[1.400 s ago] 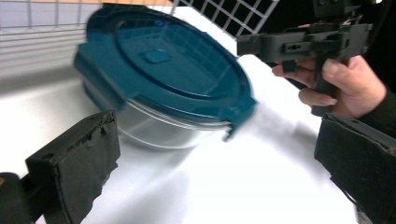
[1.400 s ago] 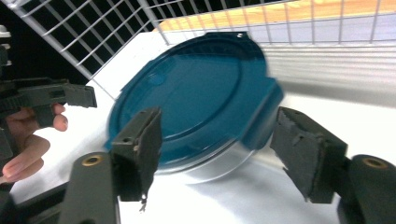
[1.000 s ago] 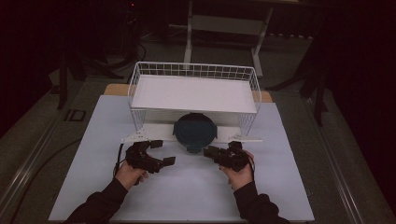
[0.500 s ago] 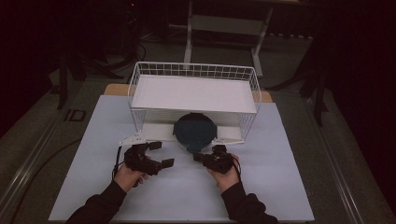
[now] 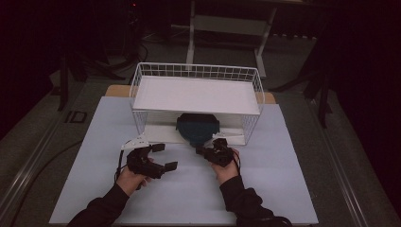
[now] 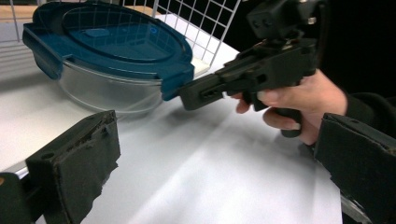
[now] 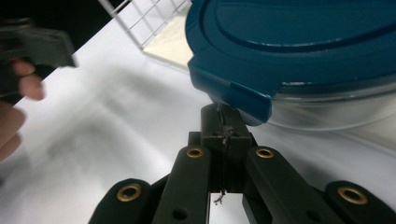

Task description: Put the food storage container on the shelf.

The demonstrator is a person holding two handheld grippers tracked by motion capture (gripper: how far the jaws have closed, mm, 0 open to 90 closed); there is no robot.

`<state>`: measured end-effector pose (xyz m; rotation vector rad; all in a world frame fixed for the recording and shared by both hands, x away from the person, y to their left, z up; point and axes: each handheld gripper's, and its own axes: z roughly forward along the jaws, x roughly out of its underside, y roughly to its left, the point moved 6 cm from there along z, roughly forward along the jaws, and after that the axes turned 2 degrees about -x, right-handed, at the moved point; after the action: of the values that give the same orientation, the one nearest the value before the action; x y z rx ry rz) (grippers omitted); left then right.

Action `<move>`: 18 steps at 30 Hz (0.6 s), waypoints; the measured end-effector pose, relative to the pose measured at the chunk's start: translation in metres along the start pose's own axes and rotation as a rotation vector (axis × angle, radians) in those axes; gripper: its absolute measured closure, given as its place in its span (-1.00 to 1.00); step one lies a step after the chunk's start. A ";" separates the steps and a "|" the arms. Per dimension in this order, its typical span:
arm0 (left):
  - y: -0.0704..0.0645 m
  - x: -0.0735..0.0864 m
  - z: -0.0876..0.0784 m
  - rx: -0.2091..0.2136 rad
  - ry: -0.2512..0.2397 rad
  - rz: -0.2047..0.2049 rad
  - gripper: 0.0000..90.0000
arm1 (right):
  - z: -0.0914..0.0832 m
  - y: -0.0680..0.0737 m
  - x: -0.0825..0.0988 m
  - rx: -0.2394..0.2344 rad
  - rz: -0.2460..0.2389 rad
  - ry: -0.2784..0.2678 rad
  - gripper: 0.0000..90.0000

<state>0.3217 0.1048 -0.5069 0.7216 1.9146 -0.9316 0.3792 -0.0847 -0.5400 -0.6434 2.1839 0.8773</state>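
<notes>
Right claw (image 7: 223, 123) now nearer, closed under glass container's (image 7: 327, 105) blue lid clip (image 7: 236, 95).

Glossy plastic lid (image 6: 109, 39), clear bowl (image 6: 109, 93), wire basket (image 5: 196, 73)

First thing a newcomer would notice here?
Probably the blue-lidded glass container sitting at the open front of the white wire basket, under its shelf. The right gripper, jaws shut, has its tip under the lid's corner latch, while the left gripper waits open on the pale mat.
</notes>
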 end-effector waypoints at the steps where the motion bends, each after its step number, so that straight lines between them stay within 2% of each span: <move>1: 0.000 0.000 -0.001 -0.003 -0.005 0.002 -0.99 | 0.002 -0.002 -0.001 0.005 0.002 0.001 1.00; 8: 0.000 0.000 -0.002 -0.003 -0.008 0.006 -0.99 | 0.010 -0.012 -0.010 0.018 0.014 -0.012 1.00; 11: 0.000 0.000 -0.002 -0.001 -0.010 0.006 -0.99 | 0.012 -0.015 -0.014 0.032 0.001 -0.011 1.00; 15: 0.000 -0.001 -0.002 -0.003 -0.011 0.009 -0.99 | 0.013 -0.020 -0.019 0.041 0.017 -0.020 1.00; 18: 0.000 -0.001 -0.002 -0.001 -0.013 0.007 -0.99 | 0.015 -0.021 -0.020 0.041 0.006 -0.014 1.00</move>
<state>0.3208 0.1064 -0.5052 0.7192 1.8997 -0.9286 0.4117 -0.0830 -0.5414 -0.6097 2.1863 0.8355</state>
